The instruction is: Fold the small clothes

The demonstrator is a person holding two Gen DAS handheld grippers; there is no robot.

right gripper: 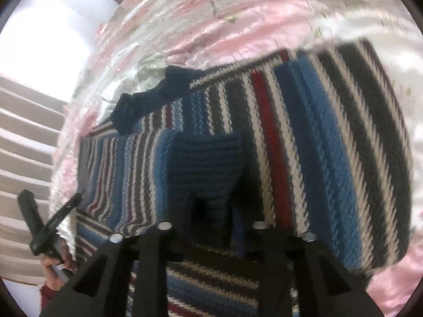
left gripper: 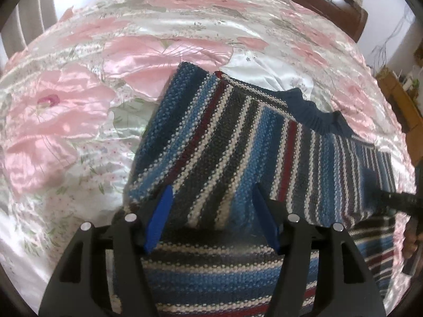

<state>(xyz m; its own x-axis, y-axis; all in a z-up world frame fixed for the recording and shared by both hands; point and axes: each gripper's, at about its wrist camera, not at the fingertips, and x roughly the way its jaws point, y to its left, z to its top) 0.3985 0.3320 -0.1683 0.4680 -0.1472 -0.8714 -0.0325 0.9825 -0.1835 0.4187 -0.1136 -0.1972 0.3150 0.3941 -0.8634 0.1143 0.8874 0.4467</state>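
Observation:
A striped knit sweater [left gripper: 232, 137] in blue, white, dark grey and red lies on the bed, its navy collar [left gripper: 317, 116] toward the far side. My left gripper [left gripper: 211, 192] stands open, with its blue fingers [left gripper: 161, 216] spread wide either side of a folded upper layer's edge. In the right wrist view the sweater [right gripper: 304, 145] fills the middle and the collar [right gripper: 164, 89] is at upper left. My right gripper [right gripper: 214, 203] is shut on a navy ribbed band [right gripper: 206, 163] of the sweater that covers its fingertips. This view is blurred.
A pink floral satin bedspread [left gripper: 119, 66] covers the bed on all sides. A dark wooden headboard [left gripper: 333, 2] runs along the far edge. Wooden furniture [left gripper: 401, 100] stands to the right. Curtains [right gripper: 23, 153] hang beyond the bed, and a hand [right gripper: 55, 269] holds the other gripper.

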